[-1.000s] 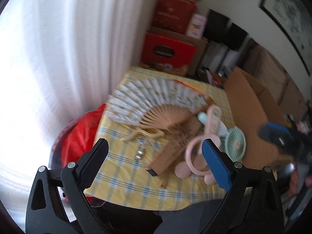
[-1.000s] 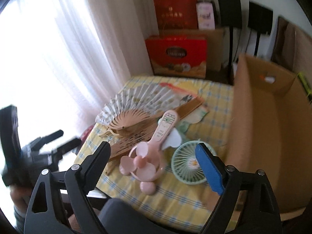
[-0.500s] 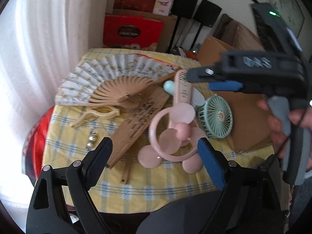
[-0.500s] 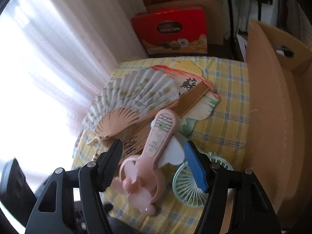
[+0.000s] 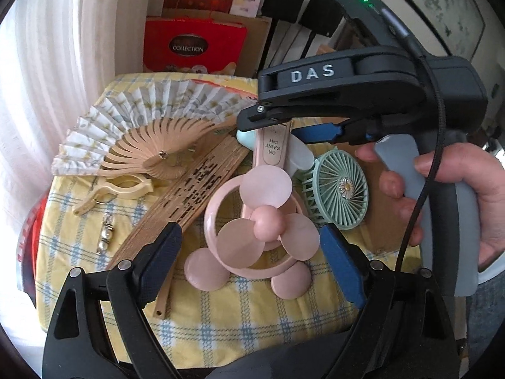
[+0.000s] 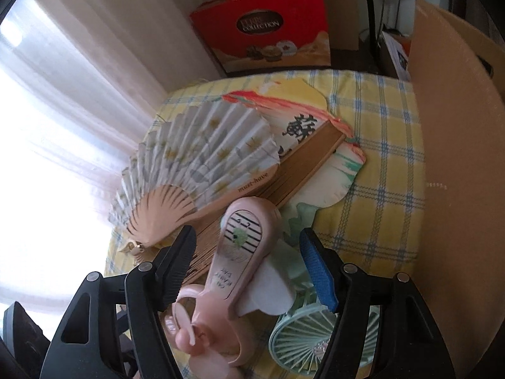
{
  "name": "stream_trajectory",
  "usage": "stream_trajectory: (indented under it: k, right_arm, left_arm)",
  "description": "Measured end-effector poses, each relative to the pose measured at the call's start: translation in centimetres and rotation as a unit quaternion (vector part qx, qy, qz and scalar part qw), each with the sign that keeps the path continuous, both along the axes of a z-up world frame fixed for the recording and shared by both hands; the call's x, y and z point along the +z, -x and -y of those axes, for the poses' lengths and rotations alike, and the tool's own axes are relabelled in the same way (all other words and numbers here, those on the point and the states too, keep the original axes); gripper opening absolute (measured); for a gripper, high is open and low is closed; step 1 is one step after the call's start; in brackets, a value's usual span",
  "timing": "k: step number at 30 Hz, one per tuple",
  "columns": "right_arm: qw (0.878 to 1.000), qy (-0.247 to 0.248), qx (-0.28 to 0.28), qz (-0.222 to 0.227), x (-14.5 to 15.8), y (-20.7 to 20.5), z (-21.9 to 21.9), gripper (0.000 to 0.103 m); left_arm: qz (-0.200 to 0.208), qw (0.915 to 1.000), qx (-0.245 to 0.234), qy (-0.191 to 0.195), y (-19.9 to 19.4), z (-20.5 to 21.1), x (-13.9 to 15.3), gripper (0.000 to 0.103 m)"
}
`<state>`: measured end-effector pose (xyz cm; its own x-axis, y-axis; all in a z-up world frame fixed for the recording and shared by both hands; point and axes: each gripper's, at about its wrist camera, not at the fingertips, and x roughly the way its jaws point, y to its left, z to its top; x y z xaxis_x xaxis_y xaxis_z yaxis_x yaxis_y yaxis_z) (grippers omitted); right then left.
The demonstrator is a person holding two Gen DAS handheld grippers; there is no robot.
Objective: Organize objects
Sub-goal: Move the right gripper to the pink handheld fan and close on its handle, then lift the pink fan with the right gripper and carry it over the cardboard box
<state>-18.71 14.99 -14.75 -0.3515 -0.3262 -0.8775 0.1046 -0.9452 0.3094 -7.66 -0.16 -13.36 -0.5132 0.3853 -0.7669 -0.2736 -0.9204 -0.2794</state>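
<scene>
A pink hand-held fan (image 5: 262,221) lies on the yellow checked table (image 5: 240,319), its handle (image 6: 243,246) pointing away. My left gripper (image 5: 249,265) is open, its fingers on either side of the pink blades. My right gripper (image 6: 249,265) is open and straddles the pink handle; it also shows in the left wrist view (image 5: 284,126) above the handle. A mint fan (image 5: 337,189) lies to the right. An open white paper fan (image 5: 151,132), a folded wooden fan (image 5: 186,202), a cream clip (image 5: 110,192) and a pearl trinket (image 5: 105,233) lie left.
A cardboard box (image 6: 457,158) stands along the table's right edge. A red gift bag (image 6: 265,38) and boxes stand behind the table. White curtains (image 6: 79,79) hang at the left. A flat painted fan (image 6: 315,132) lies under the others.
Both grippers have moved in over the table. The left now brackets the pink fan's blades and the right has come down around its handle.
</scene>
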Motion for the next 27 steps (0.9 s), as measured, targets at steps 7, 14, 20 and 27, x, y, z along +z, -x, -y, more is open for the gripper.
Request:
stream_trajectory:
  k: [7,14,20,27]
  right_arm:
    - [1.000,-0.006,0.016,-0.006,-0.4,-0.1,0.2,0.054]
    - [0.999,-0.011,0.030,-0.018,0.4,-0.5,0.6,0.044]
    - [0.999,0.012,0.034,-0.031,1.4,-1.0,0.3,0.041]
    - [0.994,0.084,0.055,-0.033,3.6,-2.2,-0.5,0.038]
  left_arm:
    - [0.011,0.9999,-0.004,0.008,0.5,-0.8,-1.1,0.085]
    - [0.006,0.9997,-0.002,0.024,0.4,-1.1,-1.3,0.072]
    - [0.003,0.9999,0.000,0.010,0.6,-0.7,-1.2,0.071]
    - [0.006,0.9995,-0.001,-0.032,0.4,1.5,-0.7,0.067]
